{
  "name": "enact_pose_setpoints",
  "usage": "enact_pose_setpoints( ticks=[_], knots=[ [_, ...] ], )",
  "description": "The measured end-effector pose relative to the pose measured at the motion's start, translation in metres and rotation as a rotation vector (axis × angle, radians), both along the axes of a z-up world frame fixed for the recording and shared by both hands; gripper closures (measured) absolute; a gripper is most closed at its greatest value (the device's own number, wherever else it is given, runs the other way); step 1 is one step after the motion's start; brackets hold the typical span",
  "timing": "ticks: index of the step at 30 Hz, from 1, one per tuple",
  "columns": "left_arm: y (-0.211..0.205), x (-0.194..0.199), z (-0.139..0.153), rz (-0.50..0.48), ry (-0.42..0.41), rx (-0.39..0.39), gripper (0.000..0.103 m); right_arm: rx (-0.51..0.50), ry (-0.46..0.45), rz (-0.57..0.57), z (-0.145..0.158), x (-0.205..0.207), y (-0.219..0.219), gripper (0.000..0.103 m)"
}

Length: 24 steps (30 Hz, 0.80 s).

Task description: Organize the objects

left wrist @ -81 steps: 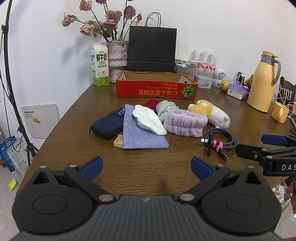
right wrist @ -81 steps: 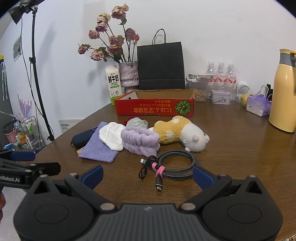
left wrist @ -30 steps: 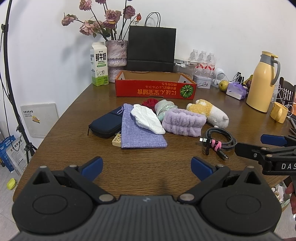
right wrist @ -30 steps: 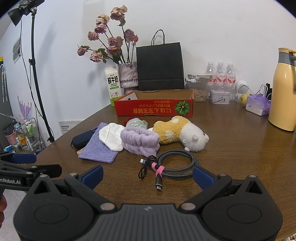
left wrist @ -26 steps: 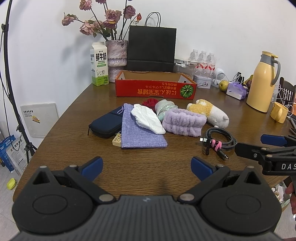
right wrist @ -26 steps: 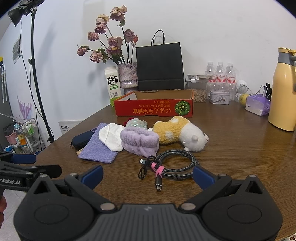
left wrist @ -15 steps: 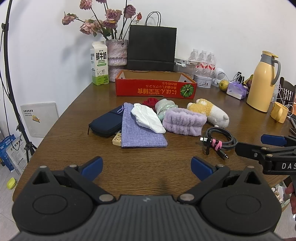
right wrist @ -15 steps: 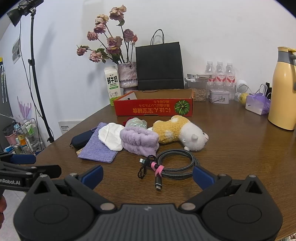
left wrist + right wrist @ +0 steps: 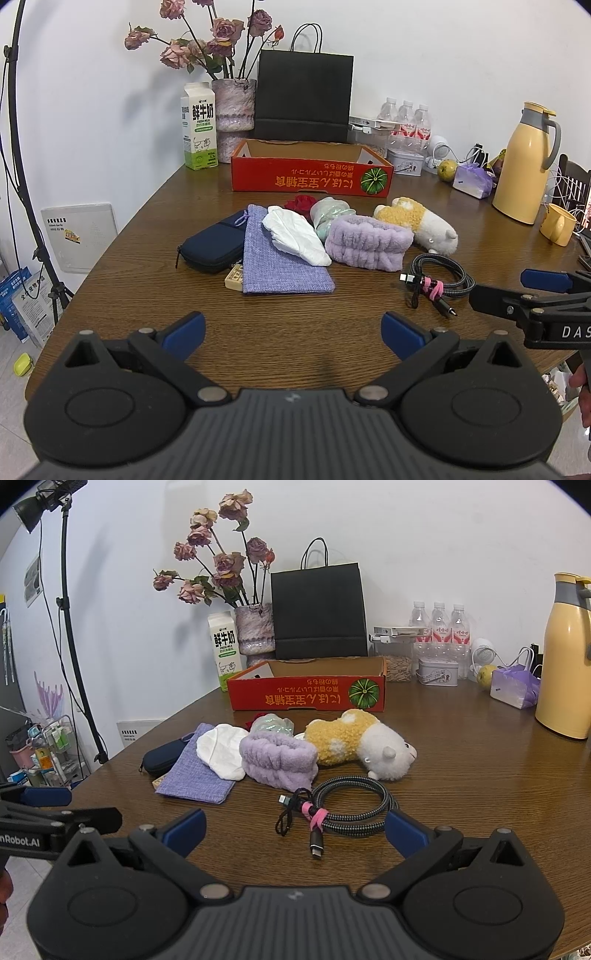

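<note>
1. Round wooden table (image 9: 140,236), white wall behind; we hold both tools low over its near edge, short of the clutter.
2. Left gripper (image 9: 291,328): blue pads spread wide, nothing between them, bare wood ahead.
3. Right gripper (image 9: 295,825): jaws equally wide and empty; the coiled cable (image 9: 343,806) lies just beyond its tips, pink tie toward us.
4. Next row outward: purple headband (image 9: 279,760), with the plush sheep (image 9: 360,744) touching it on the right and a white cloth (image 9: 295,240) on the left, draped over the lilac pouch (image 9: 280,266).
5. A navy case (image 9: 210,247) lies beside the pouch; a small tan block (image 9: 234,278) peeks from under the pouch's corner.
6. Farther back stands the red cardboard box (image 9: 312,179), open-topped, which we judge the likely destination; nothing has been gathered yet.
7. Risks, as we judge them: pinching one strand of the cable would let the coil unwind and drag; lifting the pouch would spill the cloth and shift the block; reaching for the box could sweep the sheep or headband.
</note>
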<state>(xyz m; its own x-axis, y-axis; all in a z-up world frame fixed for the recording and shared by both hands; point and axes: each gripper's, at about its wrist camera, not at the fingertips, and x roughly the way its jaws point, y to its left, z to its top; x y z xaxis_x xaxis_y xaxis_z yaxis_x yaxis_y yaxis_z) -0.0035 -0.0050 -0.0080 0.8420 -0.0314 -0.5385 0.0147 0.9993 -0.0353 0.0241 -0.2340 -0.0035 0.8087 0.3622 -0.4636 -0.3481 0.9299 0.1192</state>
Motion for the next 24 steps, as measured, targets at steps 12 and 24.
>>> enact_pose_setpoints(
  ticks=[12, 24],
  knots=[
    [0.0021, 0.0009, -0.0002, 0.002, 0.004, -0.001, 0.000, -0.001, 0.002, 0.003, -0.0006, 0.0007, 0.0000, 0.000],
    [0.0072, 0.0094, -0.0017, 0.016, 0.010, 0.008, 0.000, -0.017, 0.011, 0.005, -0.0040, 0.0096, 0.0006, 0.000]
  ],
)
